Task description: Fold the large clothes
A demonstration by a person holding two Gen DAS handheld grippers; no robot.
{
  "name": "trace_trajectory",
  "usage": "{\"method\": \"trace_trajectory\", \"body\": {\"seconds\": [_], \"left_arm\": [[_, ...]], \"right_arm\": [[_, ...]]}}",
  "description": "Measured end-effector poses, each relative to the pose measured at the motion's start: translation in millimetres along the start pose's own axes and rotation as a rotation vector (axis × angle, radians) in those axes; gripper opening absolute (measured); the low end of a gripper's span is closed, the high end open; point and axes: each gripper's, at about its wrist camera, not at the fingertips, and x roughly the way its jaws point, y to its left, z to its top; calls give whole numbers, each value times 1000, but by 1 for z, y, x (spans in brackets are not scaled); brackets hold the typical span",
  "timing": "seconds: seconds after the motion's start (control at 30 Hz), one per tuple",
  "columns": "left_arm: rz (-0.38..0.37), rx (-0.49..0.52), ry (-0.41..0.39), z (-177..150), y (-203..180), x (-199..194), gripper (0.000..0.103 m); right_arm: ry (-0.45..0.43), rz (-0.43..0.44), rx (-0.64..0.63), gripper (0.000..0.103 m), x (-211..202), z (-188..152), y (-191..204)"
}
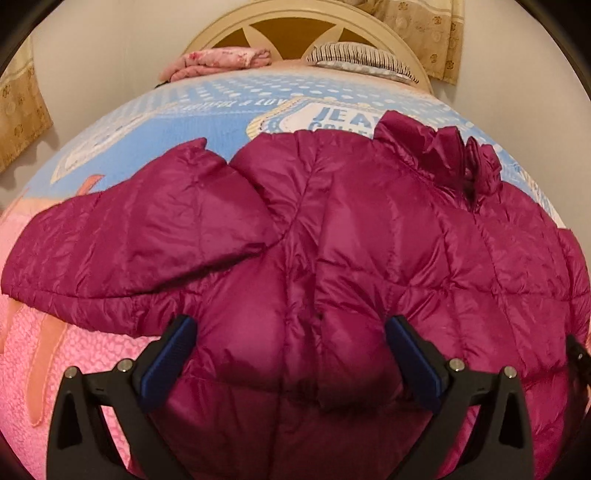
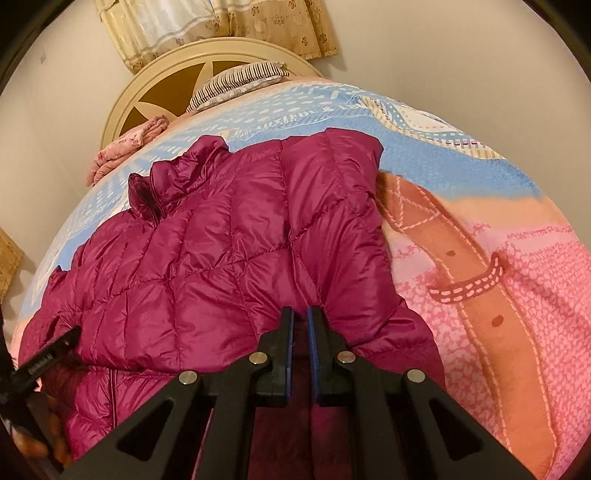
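A magenta quilted puffer jacket (image 1: 332,240) lies spread on the bed, one sleeve (image 1: 140,229) folded across to the left and its collar (image 1: 454,155) at the far right. My left gripper (image 1: 291,332) is open, its blue-padded fingers (image 1: 410,343) wide apart over the jacket's near edge, holding nothing. In the right wrist view the same jacket (image 2: 229,251) fills the middle. My right gripper (image 2: 301,314) is shut on the jacket's near hem, fabric pinched between the pads. The left gripper's black body (image 2: 44,362) shows at the far left.
The bed has a blue and pink printed cover (image 1: 207,114), (image 2: 498,295). A striped pillow (image 1: 362,55) and a folded pink floral cloth (image 1: 218,61) lie by the cream headboard (image 1: 284,18). Curtains (image 2: 221,26) hang behind.
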Motion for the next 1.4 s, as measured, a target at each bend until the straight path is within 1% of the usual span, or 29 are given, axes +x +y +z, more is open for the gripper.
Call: {"method": "trace_trajectory", "body": {"seconds": [0.07,0.1,0.17,0.23,0.27,0.3,0.37,0.4,0.43,0.5,0.57,0.6,0.63,0.7,0.8,0.83,0.87,0.93,1.0,1.03,1.07,1.1,1.13,1.17,1.2,1.23,1.3,1.37,1.4], "left_arm": [[-33,-10,-13,2,6,-8,103],[-51,-35,-38,1,15,-17,103],[-58,-91,-90,1,36,-34,103],[-33,-145,-134,0,64,-50,103],[-1,-187,-164,0,87,-60,103],[34,-235,-185,-1,113,-68,103],[79,-338,-203,-2,158,-75,103],[99,-410,-206,-3,184,-77,103],[115,-507,-204,-6,215,-77,103],[125,-651,-186,-14,257,-72,103],[147,-799,-134,-21,299,-58,103],[155,-835,-105,-21,310,-50,103],[154,-855,-82,-21,317,-42,103],[131,-866,-69,-20,323,-30,103],[150,-841,-89,-17,316,-22,103],[144,-821,-99,-15,308,-19,103],[149,-810,-96,-13,307,-15,101],[208,-782,-104,-12,301,-13,91],[235,-766,-114,-9,300,-9,76],[251,-755,-124,-12,302,-12,71],[251,-754,-128,-13,305,-14,59],[249,-756,-132,-15,305,-16,44],[234,-758,-137,-16,308,-16,33],[202,-754,-134,-16,309,-16,17],[185,-748,-125,-16,310,-15,15],[191,-738,-125,-16,310,-16,14],[195,-699,-125,-11,305,-16,9],[203,-672,-132,-3,299,-18,8],[194,-661,-150,2,294,-24,8]], "right_arm": [[-3,-5,-5,7,0,0,1],[-4,-7,-8,8,1,0,1],[-4,-8,-8,8,0,0,0],[-5,-6,-7,7,0,0,0],[-5,-5,-5,7,0,0,-1],[-5,-4,-5,7,0,0,-1],[-6,-7,-7,7,0,0,-1],[-6,-10,-9,7,0,0,0],[-7,-16,-14,7,0,0,1],[-7,-26,-23,7,0,0,2],[-8,-34,-29,7,0,0,4],[-8,-36,-31,7,0,0,4],[-9,-38,-32,7,0,0,4],[-9,-42,-35,7,0,0,5],[-9,-47,-38,7,0,0,5],[-9,-47,-38,7,0,0,5],[-9,-47,-38,7,0,0,5],[-10,-48,-39,7,0,-1,6],[-10,-48,-40,8,0,-1,6],[-10,-48,-40,7,0,-1,6],[-10,-47,-39,7,0,-1,6],[-11,-45,-37,7,0,0,5],[-10,-46,-38,7,0,-1,6],[-10,-44,-37,7,0,-1,5],[-11,-42,-35,7,0,-1,5],[-11,-40,-33,8,0,-1,5],[-12,-36,-29,8,0,0,4],[-12,-33,-26,8,0,0,3],[-13,-32,-26,7,0,-1,3]]}}
